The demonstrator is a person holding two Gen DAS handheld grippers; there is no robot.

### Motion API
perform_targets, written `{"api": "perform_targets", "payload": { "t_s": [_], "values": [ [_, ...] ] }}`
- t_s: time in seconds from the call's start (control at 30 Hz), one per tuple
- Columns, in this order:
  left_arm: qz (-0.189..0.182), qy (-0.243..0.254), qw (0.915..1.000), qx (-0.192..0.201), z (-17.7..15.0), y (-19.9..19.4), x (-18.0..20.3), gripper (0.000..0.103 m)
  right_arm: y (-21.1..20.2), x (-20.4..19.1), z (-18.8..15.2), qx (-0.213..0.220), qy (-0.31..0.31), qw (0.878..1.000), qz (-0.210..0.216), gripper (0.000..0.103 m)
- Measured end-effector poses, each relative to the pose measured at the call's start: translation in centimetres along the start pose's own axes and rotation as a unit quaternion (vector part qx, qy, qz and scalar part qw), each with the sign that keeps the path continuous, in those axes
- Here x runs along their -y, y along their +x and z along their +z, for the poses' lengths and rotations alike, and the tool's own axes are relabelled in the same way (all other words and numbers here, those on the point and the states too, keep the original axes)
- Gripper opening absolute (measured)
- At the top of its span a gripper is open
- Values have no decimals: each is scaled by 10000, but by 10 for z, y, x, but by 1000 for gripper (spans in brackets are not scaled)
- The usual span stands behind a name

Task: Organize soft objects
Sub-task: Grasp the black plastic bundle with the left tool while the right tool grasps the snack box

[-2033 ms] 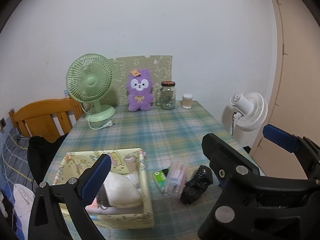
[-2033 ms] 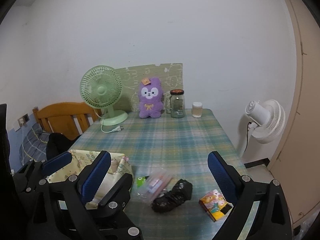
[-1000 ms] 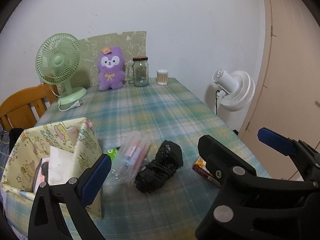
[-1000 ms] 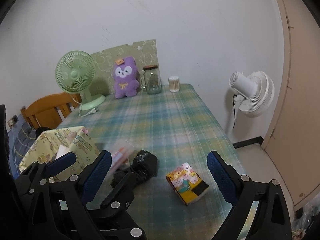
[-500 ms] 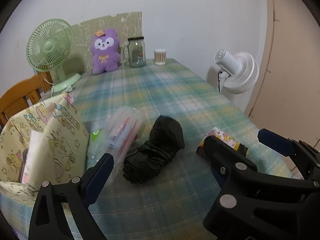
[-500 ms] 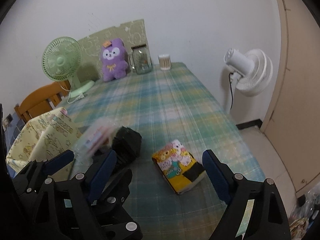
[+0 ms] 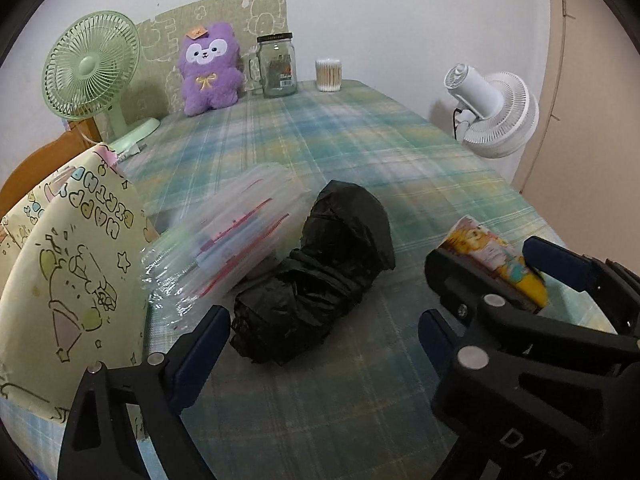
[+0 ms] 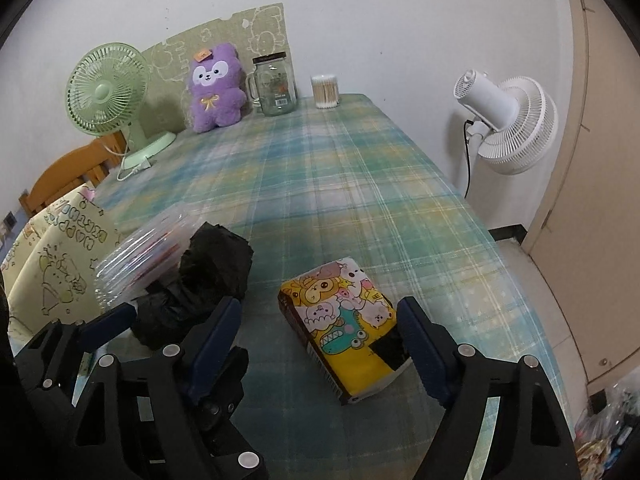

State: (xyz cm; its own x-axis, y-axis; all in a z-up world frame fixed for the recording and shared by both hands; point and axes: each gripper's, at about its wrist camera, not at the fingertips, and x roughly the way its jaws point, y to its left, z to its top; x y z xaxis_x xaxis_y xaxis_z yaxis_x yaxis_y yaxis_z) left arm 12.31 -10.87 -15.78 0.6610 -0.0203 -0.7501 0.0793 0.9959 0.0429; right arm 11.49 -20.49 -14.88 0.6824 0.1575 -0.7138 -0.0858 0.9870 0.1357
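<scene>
Right tongs (image 8: 320, 344) wide astride cartoon tissue pack (image 8: 344, 324), left tongs (image 7: 320, 336) wide before black bundle (image 7: 316, 280)

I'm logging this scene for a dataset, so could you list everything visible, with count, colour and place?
Cartoon tissue pack: 1, yellow, near table edge between the right gripper's fingers.
Crumpled plastic bag: 1, black, table centre-front.
Clear packet of pens: 1, transparent with red and pink, left of the black bag.
Fabric storage bin: 1, pale yellow with cartoon print, table's left front.
Plush toy: 1, purple, far end of table.
Desk fan: 1, green, far left.
Glass jar: 1, clear with dark lid, beside the plush.
Cotton swab tub: 1, clear, right of the jar.
Floor fan: 1, white, right of table.
Wooden chair: 1, orange-brown, left.
Plaid tablecloth: 1, green-blue.
Left gripper: black with blue pads, open.
Right gripper: same, open.
</scene>
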Motion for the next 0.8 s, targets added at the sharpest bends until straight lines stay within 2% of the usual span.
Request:
{"api": "perform_targets", "payload": {
  "t_s": [0.23, 0.3, 0.37, 0.43, 0.47, 0.53, 0.63, 0.8],
  "values": [
    [59, -36, 10000, -34, 3, 8, 1, 95, 9, 6, 3, -37, -19, 9998, -191, 82],
    [78, -29, 10000, -49, 5, 10, 2, 92, 11, 9, 4, -45, 15, 9998, -210, 80],
    [80, -12, 9999, -97, 7, 13, 4, 87, 13, 12, 4, -81, 75, 9996, -260, 66],
    [42, 3, 9999, -144, 10, 14, 6, 80, 15, 18, 5, -88, 173, 9994, -273, 61],
    [22, 6, 9999, -152, 11, 14, 7, 78, 15, 21, 5, -91, 230, 9994, -247, 52],
    [-18, 38, 9999, -154, 13, 15, 10, 69, 18, 26, 5, -154, 374, 9991, -145, 42],
    [-109, 155, 9997, -139, 15, 15, 16, 55, 19, 29, 5, -193, 474, 9987, -43, 35],
    [-98, 310, 9994, -116, 16, 14, 23, 46, 20, 28, 3, -224, 529, 9983, 112, 33]
  ]
}}
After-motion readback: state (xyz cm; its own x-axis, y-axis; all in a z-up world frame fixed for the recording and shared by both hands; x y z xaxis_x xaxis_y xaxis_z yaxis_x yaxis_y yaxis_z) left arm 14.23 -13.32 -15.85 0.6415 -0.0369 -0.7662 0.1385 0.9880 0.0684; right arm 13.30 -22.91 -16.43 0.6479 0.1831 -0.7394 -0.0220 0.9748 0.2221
